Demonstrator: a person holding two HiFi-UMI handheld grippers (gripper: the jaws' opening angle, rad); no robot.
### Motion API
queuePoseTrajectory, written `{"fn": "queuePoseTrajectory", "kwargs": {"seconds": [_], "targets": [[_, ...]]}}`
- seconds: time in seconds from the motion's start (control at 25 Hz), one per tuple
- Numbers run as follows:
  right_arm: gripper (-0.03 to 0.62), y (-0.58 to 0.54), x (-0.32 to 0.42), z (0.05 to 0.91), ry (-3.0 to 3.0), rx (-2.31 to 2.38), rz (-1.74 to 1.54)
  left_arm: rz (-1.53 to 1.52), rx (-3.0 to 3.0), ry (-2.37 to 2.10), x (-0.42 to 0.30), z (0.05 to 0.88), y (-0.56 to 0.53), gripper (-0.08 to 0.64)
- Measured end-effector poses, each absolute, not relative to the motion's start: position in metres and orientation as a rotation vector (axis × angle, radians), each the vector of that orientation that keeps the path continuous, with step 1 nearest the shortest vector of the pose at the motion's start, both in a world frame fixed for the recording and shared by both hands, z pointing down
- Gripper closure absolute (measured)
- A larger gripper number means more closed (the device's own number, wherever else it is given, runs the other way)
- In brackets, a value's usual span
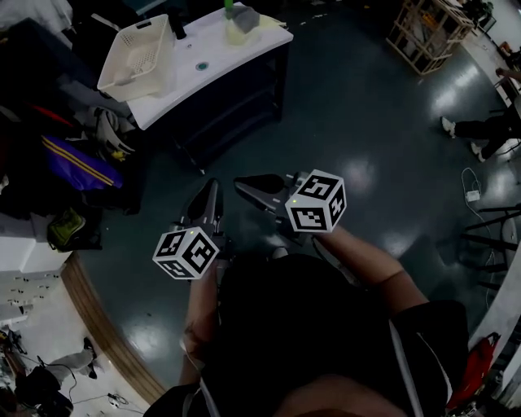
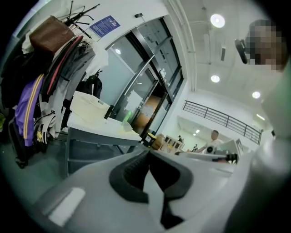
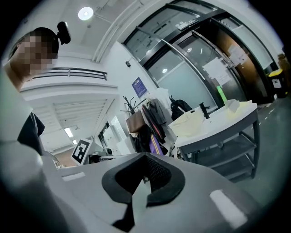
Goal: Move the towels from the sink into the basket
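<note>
Inspection at this moment: the task has not started. My left claw (image 1: pixel 213 187) and right claw (image 1: pixel 241 186) are both held low and close to my body, at the middle of the head view, above the dark floor (image 1: pixel 358 138). They are well apart from the white surface (image 1: pixel 163 96) at the top of that frame. Each gripper view shows its pads meeting at the tips with nothing between them, so both claws are closed and empty. The basket (image 1: pixel 138 57), cream and perforated, sits on the surface's left end at upper left, and the part of its interior that I can see holds nothing. To its right are a black tap (image 1: pixel 177 26) and the sink (image 1: pixel 207 50) with its drain (image 1: pixel 201 67). At the far right end lie what I take to be the towels (image 1: pixel 242 26), one grey and one pale, just beside a green bottle (image 1: pixel 230 5). I cannot tell from here whether they lie inside the basin or on its rim. No towel has been transferred, as far as I can see. Outstanding: approach the surface, open a claw, grip each towel in turn and deposit it in the basket.
</note>
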State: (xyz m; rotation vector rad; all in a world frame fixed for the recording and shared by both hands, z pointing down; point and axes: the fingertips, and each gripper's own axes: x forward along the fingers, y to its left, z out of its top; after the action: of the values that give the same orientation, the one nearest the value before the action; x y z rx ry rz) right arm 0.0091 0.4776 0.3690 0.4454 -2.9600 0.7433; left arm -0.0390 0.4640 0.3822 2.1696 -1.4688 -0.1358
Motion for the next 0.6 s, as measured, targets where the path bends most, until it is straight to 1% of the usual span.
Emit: {"fn": "queuePoseTrajectory", "kwargs": {"seconds": [0.36,0.6], "targets": [[0.600,0.461,0.029,0.376,-2.960,0.495,0.787,-0.113,2.186,-1.434,-0.021,0.385,0.451,0.554],[0.600,0.435,0.027,0.379,-2.948,0.550,0.760,-0.107,2.232,-1.398,-0.023,0.385,0.418,0.554]]}}
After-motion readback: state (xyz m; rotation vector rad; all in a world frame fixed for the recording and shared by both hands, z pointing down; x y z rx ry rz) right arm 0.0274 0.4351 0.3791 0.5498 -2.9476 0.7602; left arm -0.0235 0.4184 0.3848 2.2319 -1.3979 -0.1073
